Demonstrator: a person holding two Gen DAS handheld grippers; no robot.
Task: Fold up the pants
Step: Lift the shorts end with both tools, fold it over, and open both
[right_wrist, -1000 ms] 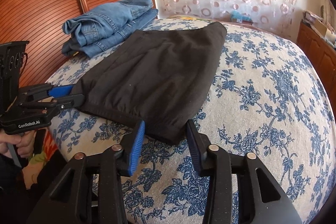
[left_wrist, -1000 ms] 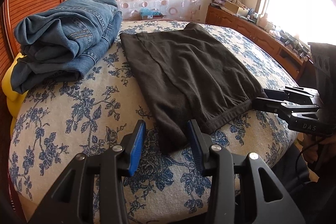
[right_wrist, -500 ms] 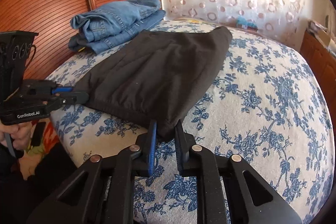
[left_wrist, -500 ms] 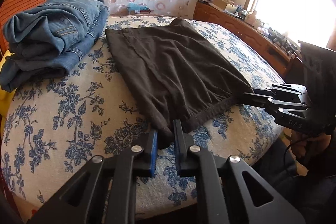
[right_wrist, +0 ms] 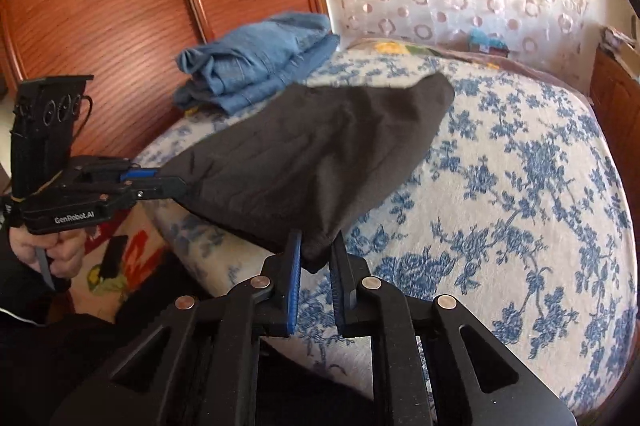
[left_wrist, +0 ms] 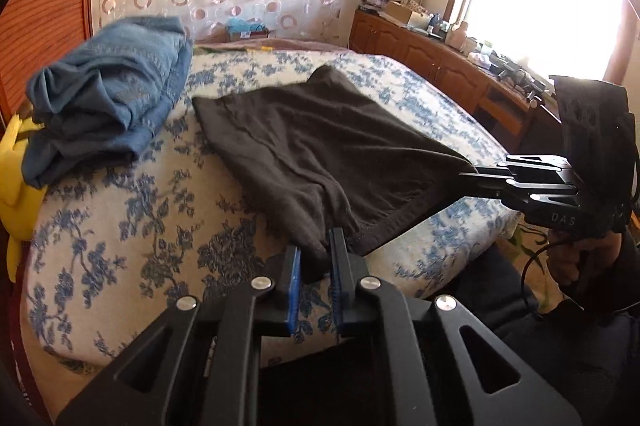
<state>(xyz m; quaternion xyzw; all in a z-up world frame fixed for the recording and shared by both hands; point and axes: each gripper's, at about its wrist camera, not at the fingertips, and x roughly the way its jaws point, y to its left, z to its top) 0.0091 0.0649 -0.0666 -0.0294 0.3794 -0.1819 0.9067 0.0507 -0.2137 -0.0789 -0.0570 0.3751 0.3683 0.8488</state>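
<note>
Dark brown pants (left_wrist: 320,146) lie folded on the floral bed, also in the right wrist view (right_wrist: 320,154). My left gripper (left_wrist: 316,258) is shut on the near left corner of the hem; it shows in the right wrist view (right_wrist: 176,184) too. My right gripper (right_wrist: 316,254) is shut on the near right corner, seen in the left wrist view (left_wrist: 468,178). The near edge of the pants is lifted off the bed between both grippers; the far end rests on the bedspread.
Folded blue jeans (left_wrist: 108,106) sit at the bed's far left by a wooden headboard (right_wrist: 120,6). A yellow item (left_wrist: 16,178) lies under them. A cluttered wooden dresser (left_wrist: 460,66) stands under the window to the right. The floral bedspread (right_wrist: 520,186) extends to the right.
Both grippers went from open around the hem corners to shut on them, then lifted the near edge of the pants off the bed.
</note>
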